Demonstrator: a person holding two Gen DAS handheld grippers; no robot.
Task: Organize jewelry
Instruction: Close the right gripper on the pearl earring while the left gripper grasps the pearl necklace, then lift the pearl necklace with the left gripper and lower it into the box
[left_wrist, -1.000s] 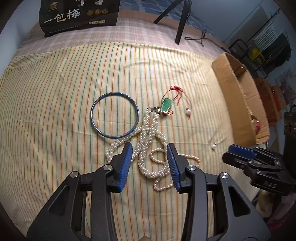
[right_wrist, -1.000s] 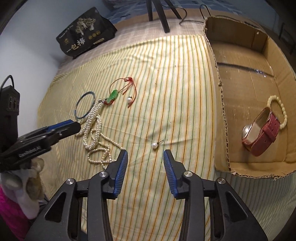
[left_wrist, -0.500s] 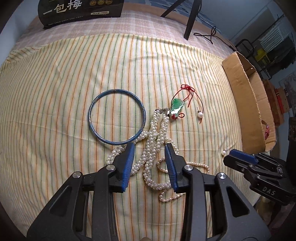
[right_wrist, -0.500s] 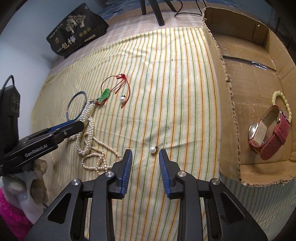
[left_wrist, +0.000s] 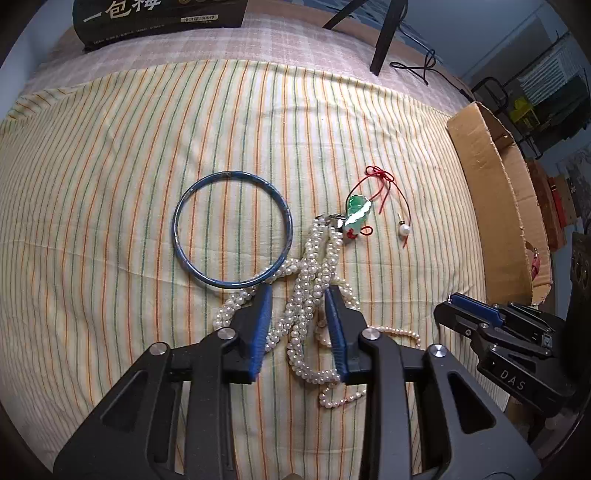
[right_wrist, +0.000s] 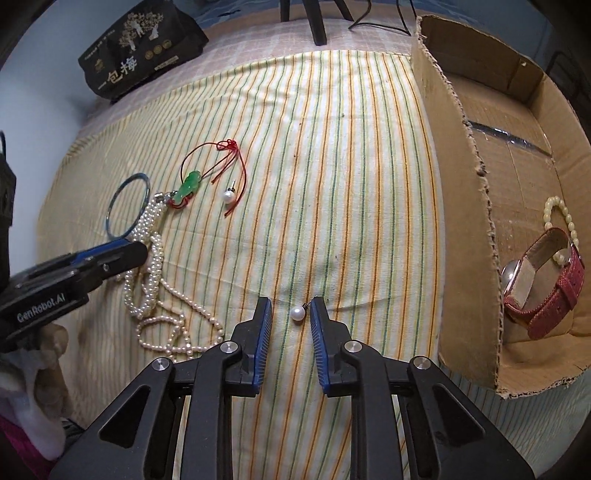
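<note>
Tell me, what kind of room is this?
Probably a bedroom at home, not a lab: jewelry lies on a striped yellow bedsheet over what looks like a mattress, with a torn brown cardboard box beside it and a black snack bag near the wall.

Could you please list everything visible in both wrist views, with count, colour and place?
pearl necklace: one, white, heaped on the cloth beside the bangle
bangle: one, blue, flat on the cloth
pendant: one, green on red cord, at the necklace's far end
pearl earrings: two, white; one by the box, one by the red cord
striped cloth: one, yellow
cardboard box: one, brown, right of the cloth
watch: one, red strap, in the box
bead bracelet: one, cream, in the box
black packet: one, far edge
left gripper: fingers astride the necklace, just been closing
right gripper: fingers flank an earring, just been closing
</note>
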